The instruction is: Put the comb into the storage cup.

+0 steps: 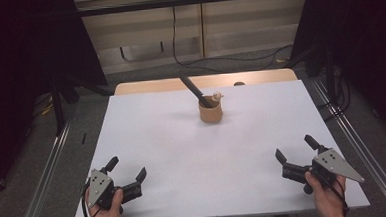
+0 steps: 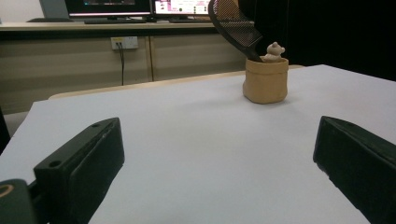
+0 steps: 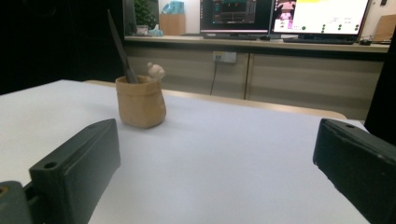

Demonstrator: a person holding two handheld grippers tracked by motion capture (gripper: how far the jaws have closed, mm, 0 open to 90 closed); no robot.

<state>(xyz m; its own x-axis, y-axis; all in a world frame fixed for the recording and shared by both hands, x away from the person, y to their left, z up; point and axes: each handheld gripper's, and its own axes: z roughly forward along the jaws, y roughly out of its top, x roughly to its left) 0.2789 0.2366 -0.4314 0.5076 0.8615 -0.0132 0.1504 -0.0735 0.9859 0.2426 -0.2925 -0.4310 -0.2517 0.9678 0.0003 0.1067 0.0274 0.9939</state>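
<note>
My left gripper (image 1: pixel 129 170) rests at the near left corner of the white table (image 1: pixel 183 149), jaws spread wide and holding nothing. My right gripper (image 1: pixel 294 149) sits at the near right corner in the same condition: jaws parted, nothing between them. Both are well apart from each other and from the work.

The tan pouch (image 1: pixel 210 111) stands upright toward the far middle of the table, beyond both grippers. Inside it I note two items: a black mesh paddle (image 1: pixel 196 91) leaning out toward the far left (its netted head is clearest in the left gripper view (image 2: pixel 231 23)), and a small bear figure (image 1: pixel 217 95) seated at the rim, just beside the paddle's handle. In the left gripper view the pouch (image 2: pixel 265 80) lies ahead and right of centre, with the bear (image 2: pixel 273 51) peeking over its top. In the right gripper view the pouch (image 3: pixel 140 102) lies ahead and left, the paddle (image 3: pixel 120 46) edge-on above it.

Monitors (image 3: pixel 322 18) glow on a counter behind the table.
</note>
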